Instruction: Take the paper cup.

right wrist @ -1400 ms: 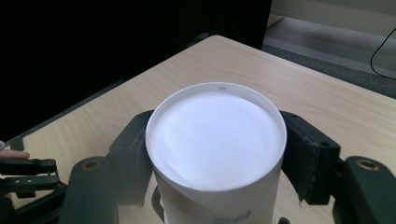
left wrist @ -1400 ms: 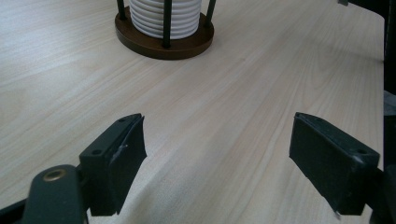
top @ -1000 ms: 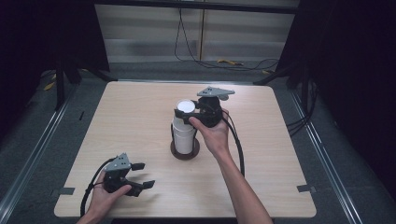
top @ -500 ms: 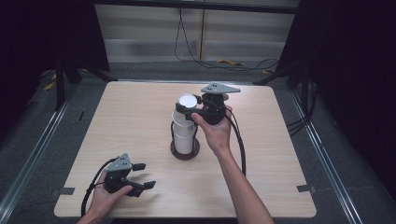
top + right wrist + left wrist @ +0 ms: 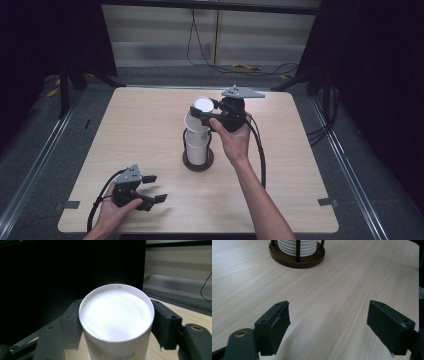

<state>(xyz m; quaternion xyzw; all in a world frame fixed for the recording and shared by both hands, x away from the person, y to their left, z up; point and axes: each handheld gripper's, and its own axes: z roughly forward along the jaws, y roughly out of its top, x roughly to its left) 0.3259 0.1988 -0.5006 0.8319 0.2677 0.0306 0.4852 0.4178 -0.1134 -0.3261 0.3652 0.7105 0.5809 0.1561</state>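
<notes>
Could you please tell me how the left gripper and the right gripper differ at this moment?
The left gripper sits low near the table's front edge, while the right gripper is raised above the cup holder. The left gripper's jaws stand open with nothing between them; the right gripper's jaws clamp an upside-down white paper cup. Both are black, hand-held and cabled.

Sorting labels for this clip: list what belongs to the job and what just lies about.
In the job: right gripper, shut on the top white cup; cup stack; its wooden-based holder.

Lying about: left gripper, open and idle; floor cables.
</notes>
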